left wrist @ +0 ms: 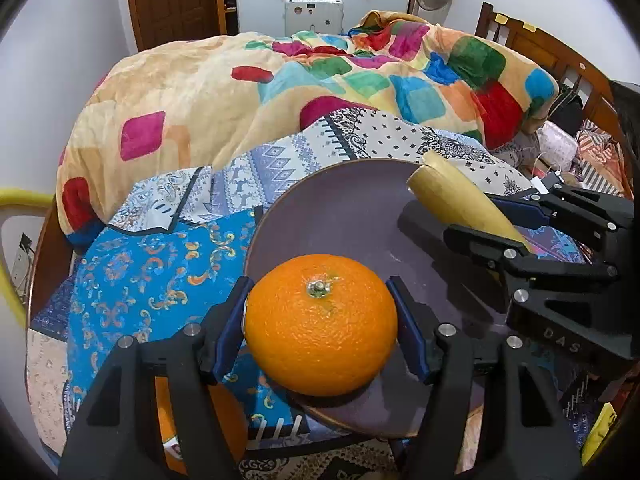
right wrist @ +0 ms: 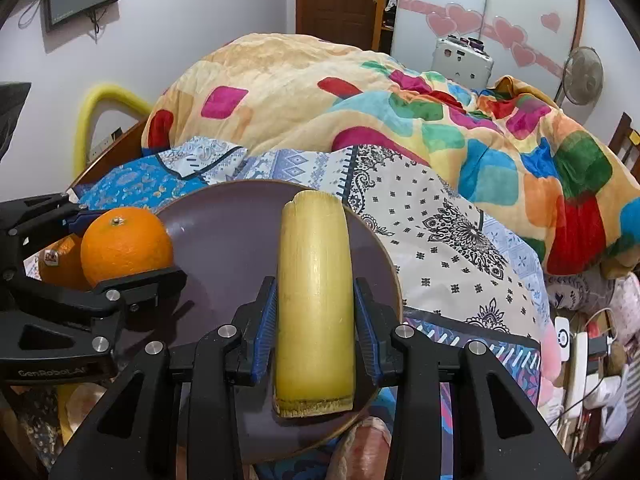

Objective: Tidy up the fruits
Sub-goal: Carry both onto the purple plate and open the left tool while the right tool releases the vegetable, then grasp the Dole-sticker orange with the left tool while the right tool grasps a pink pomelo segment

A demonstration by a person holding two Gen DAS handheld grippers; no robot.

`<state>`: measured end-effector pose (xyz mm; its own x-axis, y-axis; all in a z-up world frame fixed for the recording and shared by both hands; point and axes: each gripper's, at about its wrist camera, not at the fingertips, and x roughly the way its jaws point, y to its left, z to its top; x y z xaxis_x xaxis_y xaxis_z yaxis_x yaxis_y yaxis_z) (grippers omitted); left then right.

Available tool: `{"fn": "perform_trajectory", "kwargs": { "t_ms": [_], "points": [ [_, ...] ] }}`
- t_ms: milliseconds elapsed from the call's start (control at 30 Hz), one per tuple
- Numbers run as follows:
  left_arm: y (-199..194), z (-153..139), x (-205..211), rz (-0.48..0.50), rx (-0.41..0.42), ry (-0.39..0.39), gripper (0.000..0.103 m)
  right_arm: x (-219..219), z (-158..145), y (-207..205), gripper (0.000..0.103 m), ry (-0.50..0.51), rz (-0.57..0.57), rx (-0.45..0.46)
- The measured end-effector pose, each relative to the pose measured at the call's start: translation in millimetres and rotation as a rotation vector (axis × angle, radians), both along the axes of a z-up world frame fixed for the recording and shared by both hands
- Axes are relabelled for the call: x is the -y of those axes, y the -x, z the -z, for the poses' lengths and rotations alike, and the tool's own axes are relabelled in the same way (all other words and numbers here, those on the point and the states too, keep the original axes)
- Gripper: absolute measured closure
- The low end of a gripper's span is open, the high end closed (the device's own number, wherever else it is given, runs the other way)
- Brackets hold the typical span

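Observation:
A round orange (left wrist: pixel 320 324) sits between the blue pads of my left gripper (left wrist: pixel 320 328), which is shut on it over the near left rim of a purple plate (left wrist: pixel 340 208). My right gripper (right wrist: pixel 314 320) is shut on a cut yellow stalk piece (right wrist: pixel 314 300) and holds it lengthwise over the right half of the plate (right wrist: pixel 224 240). From the left wrist view the right gripper (left wrist: pixel 492 220) comes in from the right with the stalk piece (left wrist: pixel 448 192). In the right wrist view, the left gripper (right wrist: pixel 126 246) grips the orange (right wrist: pixel 126 240) at the left. Whether either fruit touches the plate I cannot tell.
The plate rests on patterned blue and white cloths (left wrist: pixel 160 280) spread on a bed. A bulky multicoloured blanket (left wrist: pixel 280 88) is heaped behind it. A second orange with a sticker (right wrist: pixel 60 260) lies left of the plate. Cables and chargers (right wrist: pixel 580 352) clutter the right side.

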<state>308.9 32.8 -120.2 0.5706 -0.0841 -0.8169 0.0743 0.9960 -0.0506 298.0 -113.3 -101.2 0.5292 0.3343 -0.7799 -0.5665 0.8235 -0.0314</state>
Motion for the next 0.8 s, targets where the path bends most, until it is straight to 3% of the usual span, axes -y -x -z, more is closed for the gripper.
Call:
{"fn": "perform_trajectory", "kwargs": {
  "t_ms": [167, 367, 800],
  "points": [
    [-1.0, 3.6, 2.0, 0.009, -0.008, 0.004, 0.037, -1.1, 5.0, -2.1, 0.069, 0.011, 0.006, -0.014],
    [2.8, -3.8, 5.2, 0.017, 0.037, -0.016, 0.036, 1.9, -8.7, 4.5, 0.068, -0.008, 0.009, 0.038],
    [50.5, -61.7, -4.5, 0.007, 0.184, -0.029, 0.035, 29.0, -52.8, 39.2, 0.058, -0.071, 0.032, 0.157]
  ]
}}
